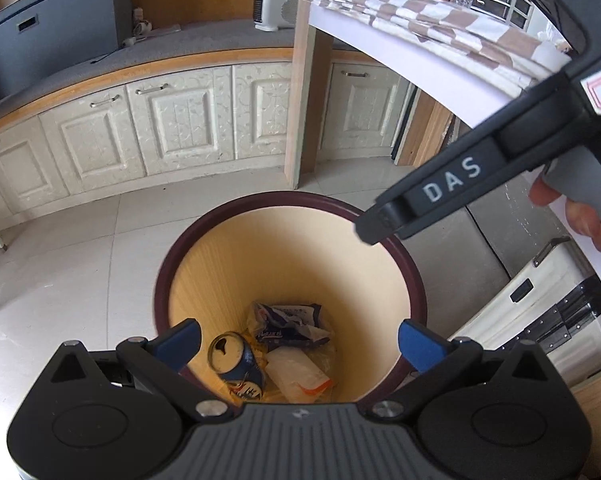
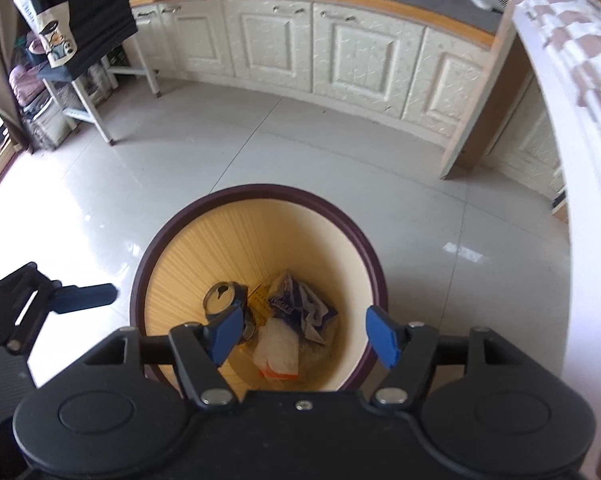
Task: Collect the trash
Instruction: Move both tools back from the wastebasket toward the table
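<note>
A round bin with a dark rim and a tan inner wall point(image 1: 284, 248) stands on the tiled floor. At its bottom lie a blue drink can point(image 1: 236, 364), a crumpled blue-and-white wrapper point(image 1: 288, 320) and a white packet with an orange edge point(image 1: 296, 376). My left gripper point(image 1: 300, 344) hangs open above the bin with nothing between its blue pads. The right gripper point(image 1: 374, 228) reaches in from the upper right, held by a hand. In the right wrist view the bin wall point(image 2: 260, 240), can point(image 2: 224, 296), wrapper point(image 2: 300, 300) and packet point(image 2: 278, 348) lie below my right gripper point(image 2: 304, 334), which is open and empty. One blue finger point(image 2: 84, 298) of the left gripper shows at the left.
White cabinet doors point(image 1: 172, 120) line the far wall. A table with a checked cloth point(image 1: 440, 20) rises at the right, with a wooden leg point(image 1: 306, 112) just behind the bin. A pale suitcase point(image 1: 540, 304) lies to the right. A rack with clothes point(image 2: 80, 20) stands far left.
</note>
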`<state>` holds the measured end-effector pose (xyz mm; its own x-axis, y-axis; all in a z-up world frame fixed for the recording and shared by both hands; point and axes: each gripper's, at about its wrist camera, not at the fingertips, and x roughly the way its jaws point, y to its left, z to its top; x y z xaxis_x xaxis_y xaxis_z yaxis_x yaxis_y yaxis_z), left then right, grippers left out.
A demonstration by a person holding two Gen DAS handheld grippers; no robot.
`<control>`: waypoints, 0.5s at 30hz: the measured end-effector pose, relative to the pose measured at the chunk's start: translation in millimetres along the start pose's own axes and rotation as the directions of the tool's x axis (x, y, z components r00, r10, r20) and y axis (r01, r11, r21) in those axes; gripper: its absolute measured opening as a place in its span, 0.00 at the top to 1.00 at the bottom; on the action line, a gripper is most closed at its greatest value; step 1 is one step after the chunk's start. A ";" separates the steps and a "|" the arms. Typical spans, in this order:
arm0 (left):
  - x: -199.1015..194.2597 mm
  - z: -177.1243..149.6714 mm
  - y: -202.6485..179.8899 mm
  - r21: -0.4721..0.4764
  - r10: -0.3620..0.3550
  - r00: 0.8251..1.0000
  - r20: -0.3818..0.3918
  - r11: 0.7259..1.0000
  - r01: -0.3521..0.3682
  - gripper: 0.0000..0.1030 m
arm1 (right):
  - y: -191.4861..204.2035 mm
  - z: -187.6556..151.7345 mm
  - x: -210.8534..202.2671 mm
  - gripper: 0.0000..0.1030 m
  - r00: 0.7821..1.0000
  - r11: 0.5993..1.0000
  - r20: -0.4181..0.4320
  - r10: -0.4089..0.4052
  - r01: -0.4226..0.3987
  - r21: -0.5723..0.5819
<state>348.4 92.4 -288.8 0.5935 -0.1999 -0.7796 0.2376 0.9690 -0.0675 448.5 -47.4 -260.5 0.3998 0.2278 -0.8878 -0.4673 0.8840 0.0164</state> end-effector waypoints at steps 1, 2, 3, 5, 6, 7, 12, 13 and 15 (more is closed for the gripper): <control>-3.8 -1.0 1.3 -0.003 0.010 1.000 -0.001 1.000 -0.010 0.00 | 0.2 -1.0 -2.6 0.32 1.000 1.000 0.002 -0.005 0.005 0.005; -7.9 -2.5 2.4 -0.006 0.021 1.000 -0.002 1.000 -0.021 0.00 | -0.4 -2.3 -5.3 0.31 1.000 1.000 0.005 -0.009 0.009 0.013; -12.0 -3.5 3.5 -0.010 0.031 1.000 -0.002 0.999 -0.032 0.00 | -0.3 -4.3 -8.3 0.30 1.000 1.000 0.009 -0.010 0.010 0.022; -20.9 -4.0 6.3 -0.020 0.047 0.999 -0.001 0.999 -0.047 0.00 | -0.1 -9.4 -14.2 0.28 1.000 0.999 0.016 -0.005 0.004 0.038; -25.9 -4.4 7.8 -0.027 0.052 0.999 0.003 0.998 -0.052 0.00 | 0.5 -11.9 -17.0 0.27 1.000 0.999 0.019 -0.008 0.007 0.043; -31.1 -4.5 9.4 -0.035 0.055 0.998 0.006 0.998 -0.055 0.00 | 0.9 -14.4 -20.2 0.27 1.000 0.999 0.023 -0.013 0.012 0.046; -55.1 -6.4 14.5 -0.076 0.057 0.998 0.026 0.996 -0.055 0.00 | 4.8 -26.0 -41.7 0.21 0.998 0.997 0.047 -0.029 0.026 0.073; -59.4 -6.2 14.9 -0.085 0.062 0.998 0.026 0.995 -0.059 0.00 | 5.4 -28.6 -46.7 0.21 0.998 0.997 0.053 -0.033 0.029 0.077; -68.7 -6.4 15.7 -0.103 0.080 0.996 0.027 0.992 -0.077 0.00 | 6.4 -33.6 -57.3 0.19 0.997 0.996 0.063 -0.040 0.035 0.088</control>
<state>306.4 122.4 -240.4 0.6313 -0.1253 -0.7653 0.1108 0.9913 -0.0709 396.1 -68.6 -225.0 0.4671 0.2173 -0.8571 -0.3821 0.9237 0.0259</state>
